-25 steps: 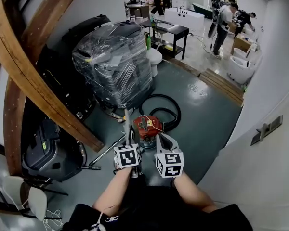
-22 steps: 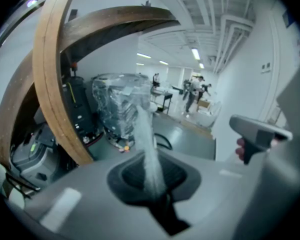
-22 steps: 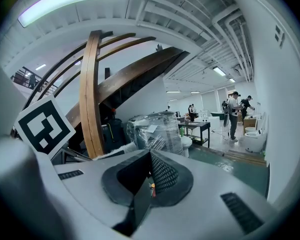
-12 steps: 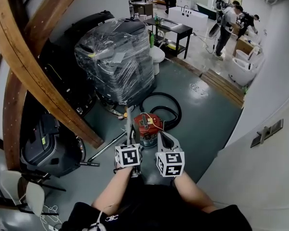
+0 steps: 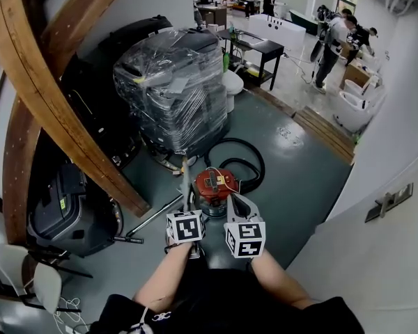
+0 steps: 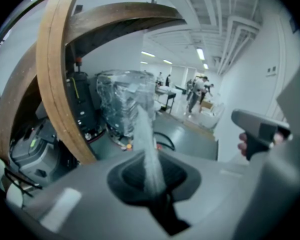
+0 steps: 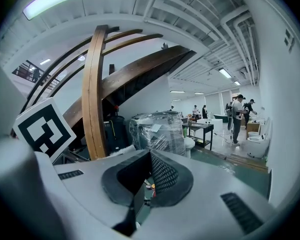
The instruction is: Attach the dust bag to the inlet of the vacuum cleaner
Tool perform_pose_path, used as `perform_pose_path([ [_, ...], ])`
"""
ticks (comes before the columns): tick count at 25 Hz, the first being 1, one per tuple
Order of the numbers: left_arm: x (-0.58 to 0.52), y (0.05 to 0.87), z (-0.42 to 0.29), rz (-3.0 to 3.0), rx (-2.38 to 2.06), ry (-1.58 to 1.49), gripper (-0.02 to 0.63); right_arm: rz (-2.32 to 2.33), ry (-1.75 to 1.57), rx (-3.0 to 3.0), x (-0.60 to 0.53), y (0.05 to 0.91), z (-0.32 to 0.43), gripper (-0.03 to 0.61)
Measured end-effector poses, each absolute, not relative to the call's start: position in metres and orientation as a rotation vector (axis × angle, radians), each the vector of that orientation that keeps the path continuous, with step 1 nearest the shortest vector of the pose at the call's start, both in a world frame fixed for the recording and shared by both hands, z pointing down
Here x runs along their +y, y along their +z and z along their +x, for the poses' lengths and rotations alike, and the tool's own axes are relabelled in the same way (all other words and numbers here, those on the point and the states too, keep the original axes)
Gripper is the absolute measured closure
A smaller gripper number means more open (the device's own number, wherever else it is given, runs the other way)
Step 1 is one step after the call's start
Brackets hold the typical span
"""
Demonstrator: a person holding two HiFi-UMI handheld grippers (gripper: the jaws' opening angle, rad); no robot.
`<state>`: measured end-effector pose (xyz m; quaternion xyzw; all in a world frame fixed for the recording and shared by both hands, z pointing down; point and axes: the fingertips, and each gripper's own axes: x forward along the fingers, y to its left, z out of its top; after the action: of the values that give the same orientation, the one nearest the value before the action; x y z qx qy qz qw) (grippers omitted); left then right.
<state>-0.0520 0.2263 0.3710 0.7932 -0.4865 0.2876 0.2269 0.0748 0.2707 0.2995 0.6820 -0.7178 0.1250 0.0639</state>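
Left gripper [image 6: 157,194], its jaws pressed together, pinches the near end of the thin white dust bag [image 6: 149,149], which shows as 1 narrow, pale, flat strip seen nearly edge-on. The strip's long axis runs straight out from the jaws and away from the person, rising up the head view, where the dust bag [image 5: 187,179] points toward the tall stack wrapped in clear plastic film [image 5: 171,92]. Its free end hangs in the air just left of the red-topped, metal-bodied vacuum cleaner [image 5: 214,184], apart from it. In the head view the left gripper [image 5: 189,206] sits close beside the right gripper [image 5: 241,204], each with 1 black-and-white marker cube behind its jaws. The vacuum cleaner stands upright on the grey-green floor [image 5: 299,165] just ahead of both grippers, with its black hose [image 5: 249,160] looped on the floor behind it; which way its inlet faces cannot be made out. Right gripper [image 7: 140,184] has its 2 dark ribbed pads closed on each other with nothing between them, and it touches neither the bag nor the vacuum cleaner. A curved brown wooden beam [image 5: 49,117] crosses the left of the scene.
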Motion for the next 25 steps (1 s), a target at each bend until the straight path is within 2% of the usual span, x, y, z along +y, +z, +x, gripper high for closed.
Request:
perform_pose_path([
  [25, 0.009, 0.378, -0.051, 2.181, -1.273, 0.789, 0.589, 2.031, 0.428, -2.120, 0.056, 0.304, 0.065, 0.581],
])
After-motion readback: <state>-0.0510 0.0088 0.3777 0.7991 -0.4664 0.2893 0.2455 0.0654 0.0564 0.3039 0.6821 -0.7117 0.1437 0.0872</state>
